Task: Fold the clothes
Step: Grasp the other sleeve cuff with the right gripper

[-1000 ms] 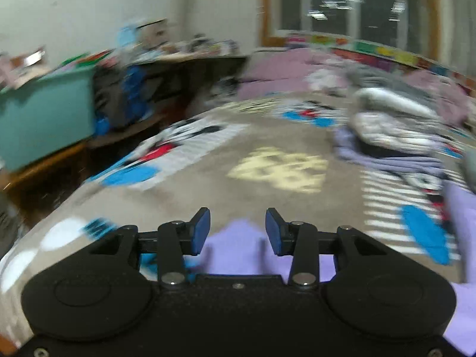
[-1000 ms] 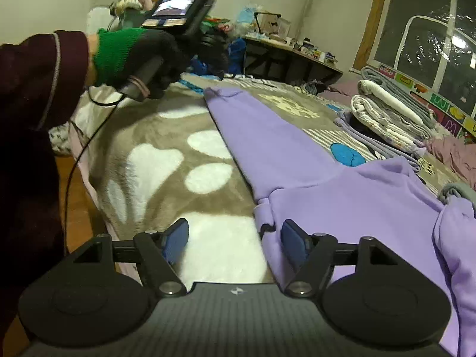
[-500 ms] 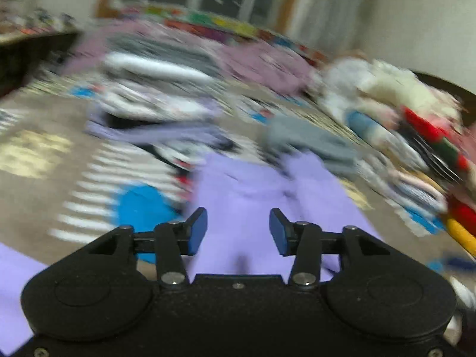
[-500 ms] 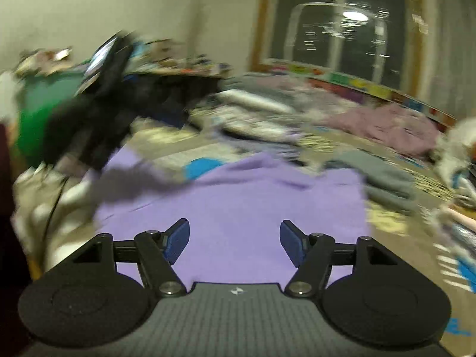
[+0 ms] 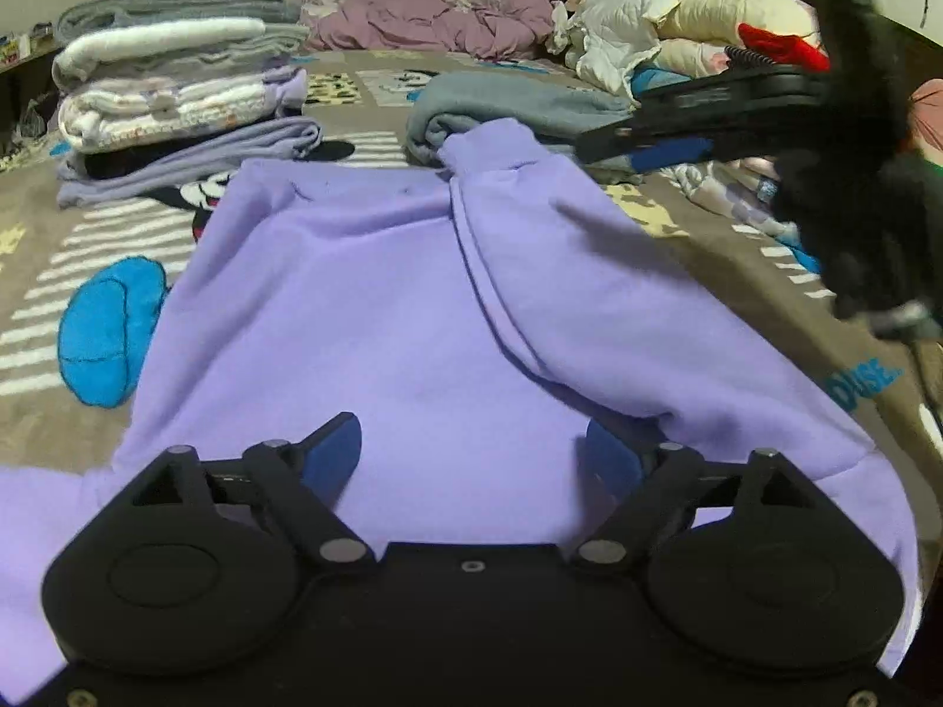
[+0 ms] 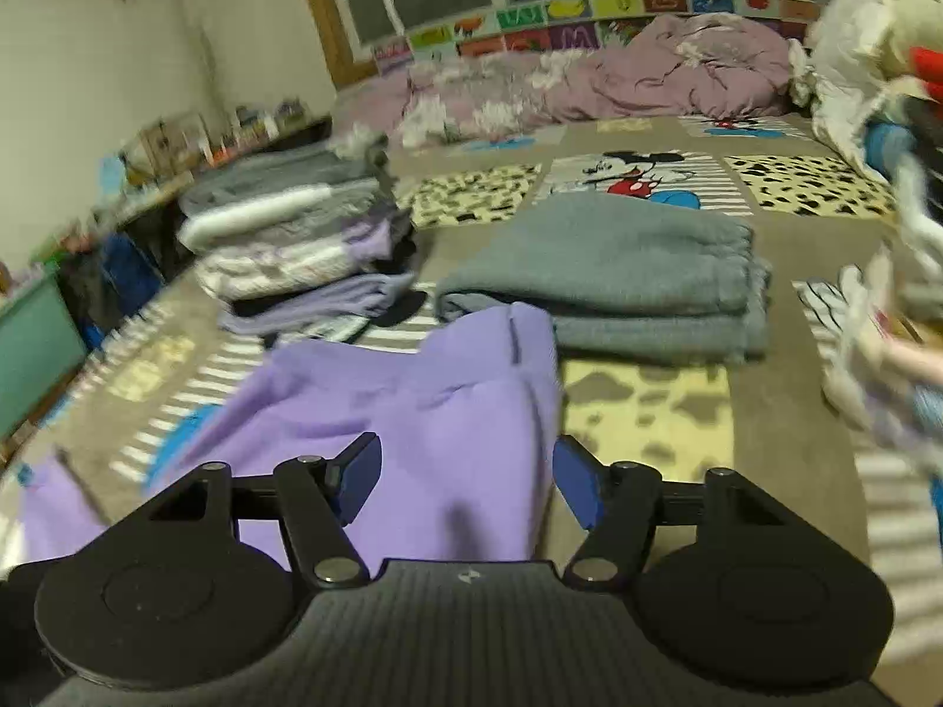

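A lilac sweatshirt [image 5: 377, 306] lies spread on the bed, one sleeve [image 5: 566, 271] folded across its body. My left gripper [image 5: 471, 459] is open and empty, low over the sweatshirt's near part. My right gripper [image 6: 462, 483] is open and empty above the sleeve end [image 6: 471, 389]. The right gripper also shows in the left wrist view [image 5: 695, 135] at the upper right, above the sleeve's cuff, blurred.
A stack of folded clothes [image 5: 171, 100] stands at the back left. A folded grey garment [image 6: 625, 271] lies just beyond the sleeve cuff. Loose laundry [image 5: 666, 17] is heaped at the right. A pink quilt [image 6: 648, 76] lies along the window wall.
Both grippers have swung to the right, from the bed's left edge to face the sweatshirt body and sleeve. Both stayed open; the left jaws now stand wider.
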### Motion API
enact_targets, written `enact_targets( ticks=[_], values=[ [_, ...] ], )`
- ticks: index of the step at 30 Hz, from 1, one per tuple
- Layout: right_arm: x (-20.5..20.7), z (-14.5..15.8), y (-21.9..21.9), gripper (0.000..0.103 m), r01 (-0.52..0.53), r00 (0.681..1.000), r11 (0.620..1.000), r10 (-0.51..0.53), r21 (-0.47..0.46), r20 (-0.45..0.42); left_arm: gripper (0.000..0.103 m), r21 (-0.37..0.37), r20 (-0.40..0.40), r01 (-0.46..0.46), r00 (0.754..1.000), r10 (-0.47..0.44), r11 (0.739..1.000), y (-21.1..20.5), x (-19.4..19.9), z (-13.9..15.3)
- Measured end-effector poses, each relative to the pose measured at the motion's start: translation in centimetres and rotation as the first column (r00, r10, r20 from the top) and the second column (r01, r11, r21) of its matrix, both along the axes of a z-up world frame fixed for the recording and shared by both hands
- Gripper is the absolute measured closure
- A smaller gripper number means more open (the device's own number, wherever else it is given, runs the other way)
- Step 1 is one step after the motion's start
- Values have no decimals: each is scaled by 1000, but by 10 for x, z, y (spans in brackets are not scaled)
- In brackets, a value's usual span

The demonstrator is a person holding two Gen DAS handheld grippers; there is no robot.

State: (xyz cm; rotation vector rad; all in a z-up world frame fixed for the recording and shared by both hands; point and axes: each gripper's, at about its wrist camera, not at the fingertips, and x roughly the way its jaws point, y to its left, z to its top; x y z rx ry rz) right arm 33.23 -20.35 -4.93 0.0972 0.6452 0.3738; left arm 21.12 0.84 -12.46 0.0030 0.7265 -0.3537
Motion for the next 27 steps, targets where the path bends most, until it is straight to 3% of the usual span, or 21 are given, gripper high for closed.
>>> enact_targets(
  ticks=[6,11,17,19,22,27],
  values=[
    [53,-17,16,55,-38,999,995,38,-93,-1,16,-36,-10,13,1000,-14,999,5,2,-1],
    [77,-23,27,55,-57,998,990,57,-128,-5,16,-77,-26,15,1000,-17,997,11,3,0],
    [93,-31,24,57,-44,997,996,39,-73,-70,16,-81,-28,17,999,-19,997,11,1,1],
    [93,-32,20,67,-27,996,999,24,-29,-83,16,-82,-27,17,999,-19,996,12,0,1],
    [86,-29,20,88,-18,998,1000,17,-11,-57,16,-84,-29,16,999,-18,996,12,1,1],
    [67,-7,15,89,27,999,1000,-27,4,21,16,-81,-27,14,999,-16,997,13,0,2]
  ],
)
